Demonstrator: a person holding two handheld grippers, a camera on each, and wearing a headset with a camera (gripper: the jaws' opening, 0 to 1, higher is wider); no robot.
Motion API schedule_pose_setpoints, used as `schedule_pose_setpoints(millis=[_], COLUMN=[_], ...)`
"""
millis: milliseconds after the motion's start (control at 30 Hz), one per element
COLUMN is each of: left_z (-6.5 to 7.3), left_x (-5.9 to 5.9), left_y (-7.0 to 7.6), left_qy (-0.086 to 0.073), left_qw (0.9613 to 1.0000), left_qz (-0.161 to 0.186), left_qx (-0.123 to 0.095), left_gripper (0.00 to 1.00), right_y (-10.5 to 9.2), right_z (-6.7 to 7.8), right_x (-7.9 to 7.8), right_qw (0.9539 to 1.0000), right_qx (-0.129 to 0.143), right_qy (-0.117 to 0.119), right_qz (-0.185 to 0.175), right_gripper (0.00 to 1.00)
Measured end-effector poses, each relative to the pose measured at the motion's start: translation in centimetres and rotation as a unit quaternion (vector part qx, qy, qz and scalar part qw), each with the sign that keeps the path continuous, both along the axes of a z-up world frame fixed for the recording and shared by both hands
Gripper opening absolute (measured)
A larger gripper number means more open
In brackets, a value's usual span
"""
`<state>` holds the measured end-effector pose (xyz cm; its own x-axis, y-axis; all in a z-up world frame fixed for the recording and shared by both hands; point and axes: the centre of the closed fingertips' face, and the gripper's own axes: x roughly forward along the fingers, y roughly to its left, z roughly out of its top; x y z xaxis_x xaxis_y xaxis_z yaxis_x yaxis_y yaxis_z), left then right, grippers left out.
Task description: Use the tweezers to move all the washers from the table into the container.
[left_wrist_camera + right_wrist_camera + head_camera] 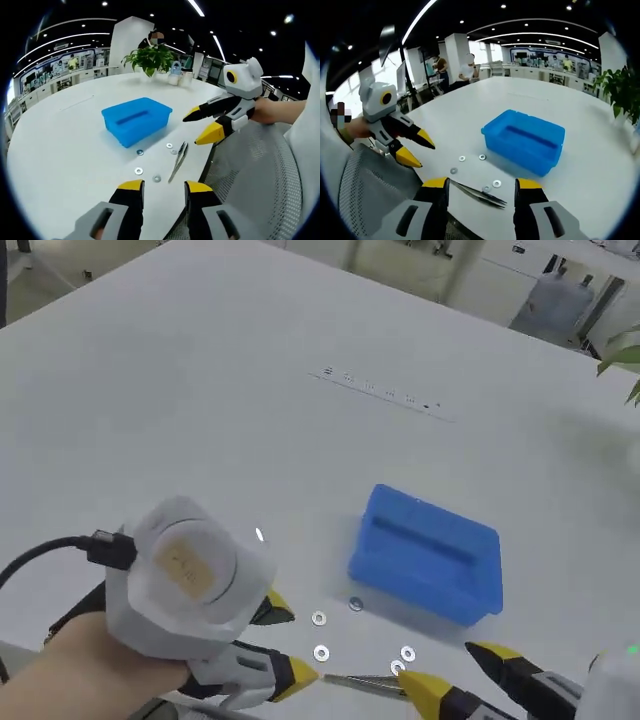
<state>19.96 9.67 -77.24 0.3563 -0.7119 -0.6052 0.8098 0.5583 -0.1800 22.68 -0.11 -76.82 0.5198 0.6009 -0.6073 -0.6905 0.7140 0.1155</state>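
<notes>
We saw left claw (pixel 300 645) and right claw (pixel 440 665) both released, empty, over the tabletop (pixel 200 390) edge; tweezers (pixel 365 682) lay flat among washers (pixel 320 652), near the blue bin (pixel 430 555).

Blue container (pixel 425 558), white table (pixel 200 390). Silver washers (pixel 321 652) + tweezers (pixel 365 681), btm centre. Yellow tips: left gripper (pixel 295 643), right gripper (pixel 445 665).

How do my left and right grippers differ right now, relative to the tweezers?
The right gripper frames the tweezers between its jaws in its own view; the left gripper sees them further ahead, beyond its jaw tips. In their own views, the right gripper's jaws look spread wider than the left's. Both are open, empty and near the washers.
</notes>
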Motion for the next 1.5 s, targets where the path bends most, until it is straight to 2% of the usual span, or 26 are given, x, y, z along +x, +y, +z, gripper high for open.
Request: schedule_pose_setpoints(millis=[33,67,233,300,400,567,733,867,967,1133,1200,1267,1400,1500], left_z=[-0.1,-0.3,-1.6,-2.0,-2.5,-3.6,-4.1,-4.7,-5.0,-5.5,-5.5,-5.5,-5.4,-5.1], left_x=[-0.1,0.1,0.2,0.4,0.3,0.3,0.4,0.3,0.0,0.0,0.2,0.4,0.6,0.9], left_y=[-0.2,-0.4,-1.5,-1.9,-2.5,-3.0,-3.5,-3.7,-3.9,-4.0,-4.1,-4.1,-4.1,-3.9], left_qy=[0.003,0.0,0.004,-0.001,-0.003,-0.016,-0.018,-0.024,-0.023,-0.033,-0.039,-0.058,-0.061,-0.084], left_qw=[1.0,0.9998,0.9972,0.9954,0.9927,0.9858,0.9831,0.9776,0.9753,0.9699,0.9697,0.9651,0.9647,0.9612], left_qz=[-0.008,-0.018,-0.064,-0.08,-0.103,-0.141,-0.155,-0.176,-0.184,-0.2,-0.198,-0.207,-0.207,-0.211], left_qx=[0.002,0.008,0.038,0.053,0.063,0.09,0.096,0.113,0.12,0.135,0.138,0.15,0.151,0.157], left_gripper=[0.26,0.24,0.17,0.15,0.13,0.04,0.04,0.04,0.07,0.04,0.01,0.0,0.0,0.0], right_y=[-0.2,-0.2,-0.7,-0.7,-0.8,-0.6,-0.8,-0.9,-0.9,-1.0,-1.1,-1.1,-1.2,-1.2], right_z=[-0.3,-0.4,-0.7,-0.9,-1.5,-2.0,-2.3,-2.3,-2.5,-2.5,-2.5,-2.5,-2.4,-2.4], right_x=[0.0,0.1,0.6,0.7,0.5,0.2,0.2,0.2,0.0,0.2,0.2,0.2,0.3,0.4], right_qw=[0.9998,0.9997,0.9997,0.9998,0.9993,0.9987,0.9979,0.998,0.998,0.9978,0.9976,0.9975,0.9974,0.9974], right_qx=[-0.016,-0.02,-0.018,-0.016,-0.03,-0.042,-0.056,-0.056,-0.056,-0.061,-0.063,-0.065,-0.066,-0.066], right_qy=[-0.003,-0.005,-0.002,0.001,0.005,0.008,0.005,0.007,0.012,0.007,0.005,0.003,0.0,-0.001], right_qz=[0.011,0.015,0.014,0.013,0.019,0.029,0.031,0.029,0.027,0.026,0.028,0.03,0.029,0.029], right_gripper=[0.49,0.47,0.39,0.36,0.34,0.3,0.28,0.27,0.28,0.27,0.26,0.26,0.25,0.26])
